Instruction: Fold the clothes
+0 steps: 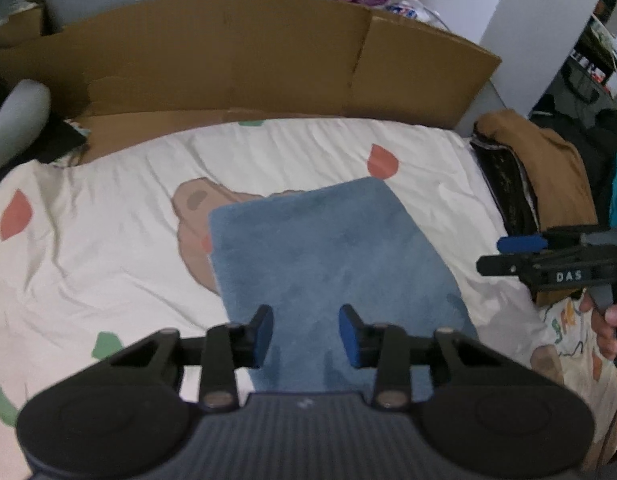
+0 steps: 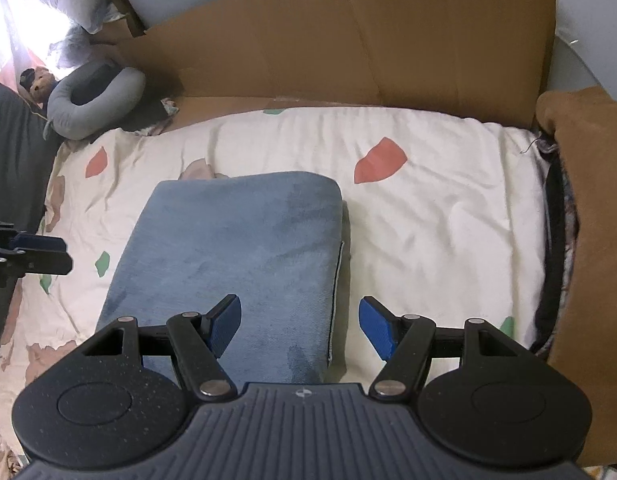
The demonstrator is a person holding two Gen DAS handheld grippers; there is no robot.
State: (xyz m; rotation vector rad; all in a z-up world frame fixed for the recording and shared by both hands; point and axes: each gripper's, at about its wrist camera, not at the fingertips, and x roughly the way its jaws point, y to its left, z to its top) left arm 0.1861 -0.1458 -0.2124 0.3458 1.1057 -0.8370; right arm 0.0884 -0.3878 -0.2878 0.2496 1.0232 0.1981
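blue garment (image 2: 236,248) lies folded flat on our bedsheet (image 2: 428,208) | left gripper (image 1: 305,336) part-open, right gripper (image 2: 300,326) wide, both empty | brown pile (image 1: 548,168) (beside) seems unfolded

We are in a lived-in bedroom: a bed (image 2: 428,208) under a cream sheet with cartoon prints, a grey neck pillow (image 2: 96,100) at ten o'clock, flattened cardboard (image 2: 348,48) propped at twelve, and piled clothes (image 1: 548,168) at three.
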